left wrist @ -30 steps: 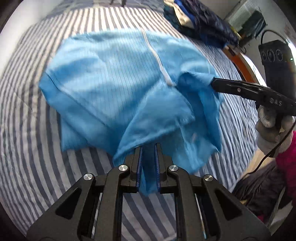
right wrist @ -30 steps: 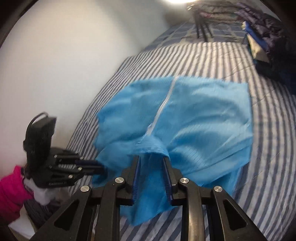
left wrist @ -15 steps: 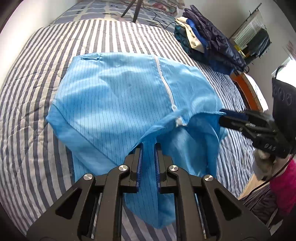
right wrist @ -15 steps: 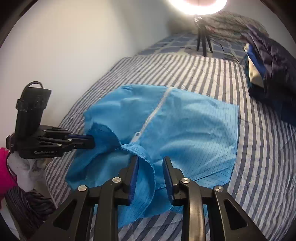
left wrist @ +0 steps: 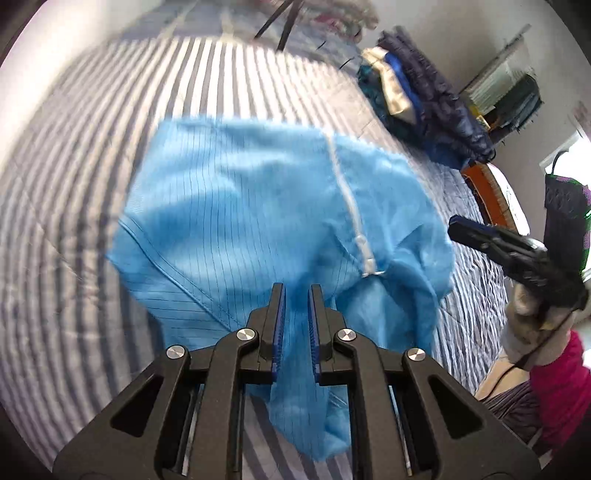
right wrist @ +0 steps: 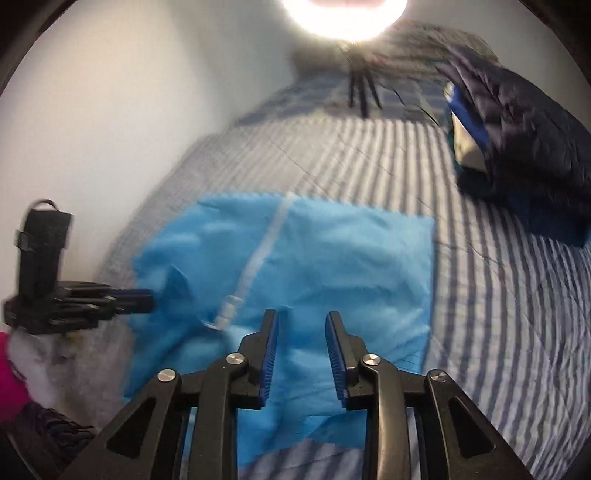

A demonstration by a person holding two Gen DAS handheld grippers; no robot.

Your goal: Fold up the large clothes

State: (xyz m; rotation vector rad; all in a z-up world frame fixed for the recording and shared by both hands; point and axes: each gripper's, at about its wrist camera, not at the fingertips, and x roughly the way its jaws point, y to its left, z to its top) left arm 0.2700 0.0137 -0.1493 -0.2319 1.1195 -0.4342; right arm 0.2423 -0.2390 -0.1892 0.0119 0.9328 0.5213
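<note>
A large light-blue zip-front garment (left wrist: 240, 210) lies on a striped bed (left wrist: 66, 177), its near end bunched and folded over. My left gripper (left wrist: 296, 295) is shut on a fold of the garment's near edge, and cloth hangs down between its fingers. It also shows at the left of the right wrist view (right wrist: 147, 297), touching the cloth. My right gripper (right wrist: 300, 321) is open and empty above the garment (right wrist: 332, 258). In the left wrist view it (left wrist: 458, 227) hovers just off the garment's right edge.
A stack of folded dark clothes (left wrist: 424, 99) sits at the bed's far right, also in the right wrist view (right wrist: 517, 147). A tripod (right wrist: 364, 85) under a ring light (right wrist: 347, 18) stands at the far end. A white wall (right wrist: 110, 110) runs along the left.
My right gripper has let go of the garment and opened wider. The cloth it held has dropped onto the bed. My left gripper still holds its fold.
</note>
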